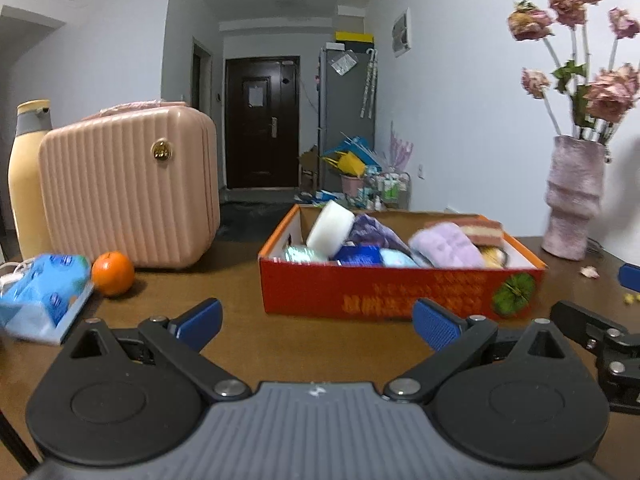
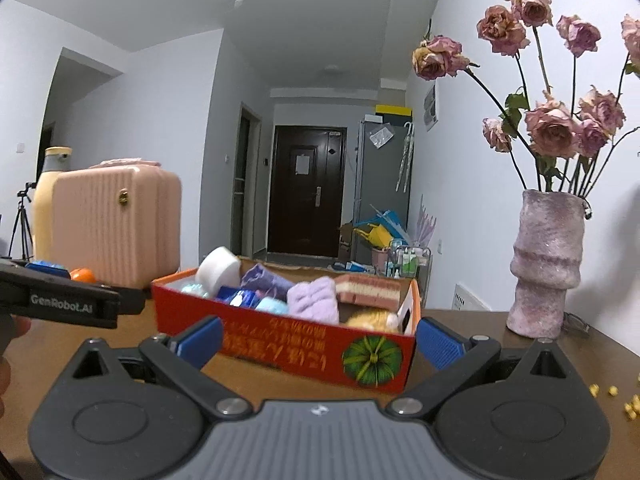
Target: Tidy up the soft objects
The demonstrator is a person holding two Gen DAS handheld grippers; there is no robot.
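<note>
A red cardboard box (image 1: 360,292) stands on the brown table and holds several soft things: a white sponge (image 1: 330,229), a purple cloth (image 1: 374,230), a lilac towel (image 1: 448,245) and a striped sponge (image 1: 478,231). The box also shows in the right wrist view (image 2: 280,344), with the white sponge (image 2: 218,270) and lilac towel (image 2: 314,300) inside. My left gripper (image 1: 318,322) is open and empty in front of the box. My right gripper (image 2: 318,340) is open and empty, close to the box's front wall. A blue tissue pack (image 1: 44,294) lies left on the table.
A pink ribbed case (image 1: 128,188) and a yellow bottle (image 1: 28,176) stand at the left, with an orange (image 1: 113,273) in front. A lilac vase of dried roses (image 2: 546,264) stands at the right. Small yellow crumbs (image 2: 612,392) lie on the table at the right.
</note>
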